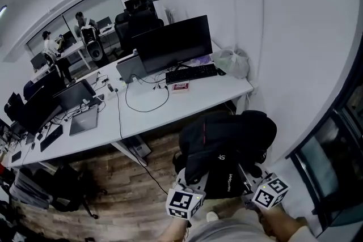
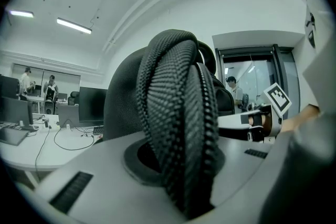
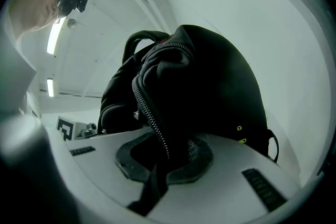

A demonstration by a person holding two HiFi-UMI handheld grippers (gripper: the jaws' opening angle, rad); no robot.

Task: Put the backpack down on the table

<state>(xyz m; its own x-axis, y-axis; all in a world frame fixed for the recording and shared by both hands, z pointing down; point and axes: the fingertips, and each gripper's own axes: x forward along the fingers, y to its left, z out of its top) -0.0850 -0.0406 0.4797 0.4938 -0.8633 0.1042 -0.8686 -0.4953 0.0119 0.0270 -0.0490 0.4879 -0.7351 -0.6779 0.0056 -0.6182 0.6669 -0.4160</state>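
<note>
Wood floor (image 1: pixel 130 195) below. Left tool (image 1: pixel 193 181) clenched on a woven strap (image 2: pixel 181 128). Right tool (image 1: pixel 250 174) clenched on the zipper edge (image 3: pixel 149 113) of the black backpack (image 1: pixel 227 136), which hangs off the floor, just short of the white desk (image 1: pixel 193 103). Monitor (image 1: pixel 173 42) beyond.

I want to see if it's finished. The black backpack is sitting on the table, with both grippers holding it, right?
Not quite. The backpack is not on the table; it hangs in the air above the floor, short of the table, as the head view shows. The left gripper and right gripper both hold it.
</note>
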